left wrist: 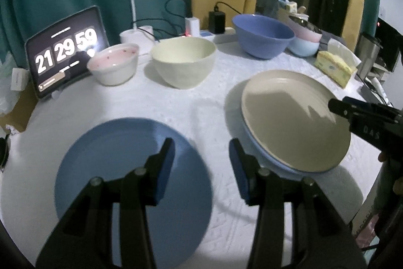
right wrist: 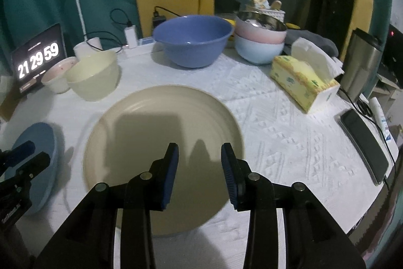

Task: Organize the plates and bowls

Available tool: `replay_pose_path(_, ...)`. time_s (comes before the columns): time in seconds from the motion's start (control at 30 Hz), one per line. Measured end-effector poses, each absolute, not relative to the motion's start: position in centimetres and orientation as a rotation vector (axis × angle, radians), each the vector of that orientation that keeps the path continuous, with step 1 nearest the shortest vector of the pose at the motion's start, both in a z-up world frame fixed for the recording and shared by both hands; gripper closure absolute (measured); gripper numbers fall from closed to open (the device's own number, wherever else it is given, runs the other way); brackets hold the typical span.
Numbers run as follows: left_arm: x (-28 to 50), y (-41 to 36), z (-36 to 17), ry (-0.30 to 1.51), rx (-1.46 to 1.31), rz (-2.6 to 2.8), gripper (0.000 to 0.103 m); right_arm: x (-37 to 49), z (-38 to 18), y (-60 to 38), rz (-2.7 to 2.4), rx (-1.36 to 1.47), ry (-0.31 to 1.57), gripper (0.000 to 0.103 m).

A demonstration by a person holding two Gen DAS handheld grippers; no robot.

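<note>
A beige plate (left wrist: 289,117) (right wrist: 156,132) lies on top of a light blue plate (left wrist: 267,158) at the table's right. A second blue plate (left wrist: 121,168) (right wrist: 35,158) lies flat to its left. At the back stand a pink-lined small bowl (left wrist: 114,64) (right wrist: 59,77), a cream bowl (left wrist: 185,62) (right wrist: 94,75) and a blue bowl (left wrist: 262,34) (right wrist: 192,39). My left gripper (left wrist: 201,153) is open and empty, above the gap between the plates. My right gripper (right wrist: 199,155) is open and empty over the beige plate's near edge; it shows in the left wrist view (left wrist: 352,112).
A tablet clock (left wrist: 63,49), a lamp base (left wrist: 136,37) and chargers with cables (left wrist: 216,22) line the back. Stacked pink and pale blue bowls (right wrist: 260,42), a tissue box (right wrist: 302,82), a steel mug (right wrist: 360,64) and a phone (right wrist: 365,145) sit on the right.
</note>
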State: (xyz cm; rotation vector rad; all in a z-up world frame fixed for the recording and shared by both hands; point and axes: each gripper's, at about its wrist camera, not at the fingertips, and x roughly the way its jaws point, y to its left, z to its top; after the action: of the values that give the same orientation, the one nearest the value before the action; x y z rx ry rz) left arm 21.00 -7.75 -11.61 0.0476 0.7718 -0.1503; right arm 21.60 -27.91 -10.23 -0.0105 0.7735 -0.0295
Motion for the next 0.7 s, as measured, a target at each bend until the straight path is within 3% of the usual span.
replay_pose_path(0.7, 19.2, 0.6, -12.0, 0.74, -0.051, -0.051, 0.057, 21.2, -9.7, -19.0, 0.096, -0.093, 0.784, 0.066)
